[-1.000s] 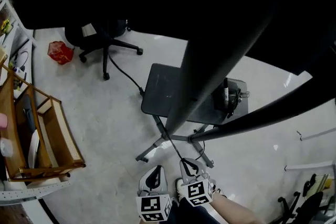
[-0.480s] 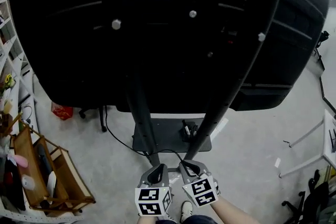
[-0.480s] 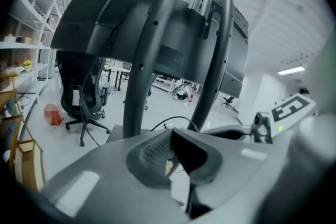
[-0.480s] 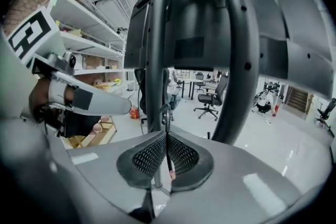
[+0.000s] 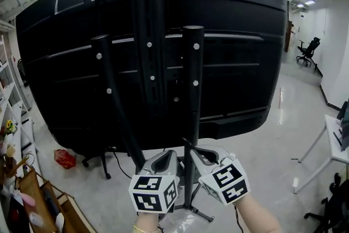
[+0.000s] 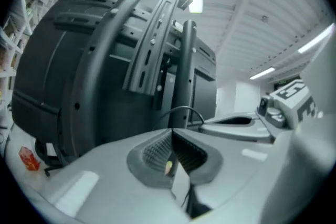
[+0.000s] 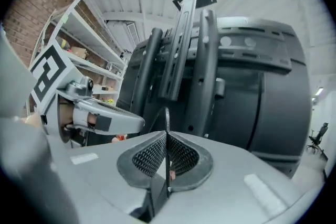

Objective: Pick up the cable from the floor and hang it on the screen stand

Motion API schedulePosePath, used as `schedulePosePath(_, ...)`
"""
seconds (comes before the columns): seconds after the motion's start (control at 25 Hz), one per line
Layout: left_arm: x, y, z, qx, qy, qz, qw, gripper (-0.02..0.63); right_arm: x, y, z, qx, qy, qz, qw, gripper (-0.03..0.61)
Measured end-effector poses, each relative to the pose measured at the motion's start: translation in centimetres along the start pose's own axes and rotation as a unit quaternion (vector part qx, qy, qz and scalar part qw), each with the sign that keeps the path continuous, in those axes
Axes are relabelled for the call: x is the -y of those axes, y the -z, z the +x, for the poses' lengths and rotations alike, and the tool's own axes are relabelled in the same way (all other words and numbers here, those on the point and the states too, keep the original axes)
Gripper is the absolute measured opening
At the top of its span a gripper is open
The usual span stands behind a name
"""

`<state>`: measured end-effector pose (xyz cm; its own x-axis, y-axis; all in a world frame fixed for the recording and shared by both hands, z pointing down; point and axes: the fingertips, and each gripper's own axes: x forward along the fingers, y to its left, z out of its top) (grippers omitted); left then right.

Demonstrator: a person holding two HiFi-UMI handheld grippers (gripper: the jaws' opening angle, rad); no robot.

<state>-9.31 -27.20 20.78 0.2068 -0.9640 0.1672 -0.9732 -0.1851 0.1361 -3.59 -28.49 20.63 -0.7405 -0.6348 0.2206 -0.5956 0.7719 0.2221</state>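
Note:
The back of a large black screen point(image 5: 234, 46) fills the head view, carried on the black posts of the screen stand point(image 5: 192, 90). Both grippers are raised side by side just in front of the posts. My left gripper point(image 5: 163, 161) is shut on a thin black cable point(image 6: 184, 110), which arcs out of its jaws toward the right gripper. My right gripper point(image 5: 197, 153) is shut on the same cable point(image 7: 167, 119), which stands up from its jaws. In the head view only a short piece of the cable point(image 5: 186, 143) shows at the right gripper's tip.
A red bag point(image 5: 64, 158) and an office chair base point(image 5: 102, 162) lie on the floor behind the stand at left. Shelves and a wooden rack point(image 5: 32, 204) line the left edge. A white table point(image 5: 334, 144) stands at right, with a chair point(image 5: 308, 52) far behind it.
The head view has swung up from the floor and stand base to the screen's back. Both grippers have risen with the cable and now sit close to the posts.

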Motion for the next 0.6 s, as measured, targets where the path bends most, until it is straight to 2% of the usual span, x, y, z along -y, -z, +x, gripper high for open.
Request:
schedulePosePath(0.24, 2.3, -11.9, 0.8, 0.075, -0.010, 0.078, 0.9940, 0.008, 5.4, -11.6, -3.5, 0.074, 0.045, -0.039, 0.995, 0.011)
schedulePosePath(0.44, 3.2, -19.6, 1.9, 0.126, -0.045, 0.149, 0.9797, 0.008, 9.9, -19.5, -4.7, 0.118, 0.070, -0.038, 0.990, 0.011)
schedulePosePath(0.6, 3.5, -24.5, 2.4, 0.158, -0.056, 0.162, 0.9724, 0.008, 13.1, -24.5, -4.8, 0.126, 0.105, -0.052, 0.985, 0.011)
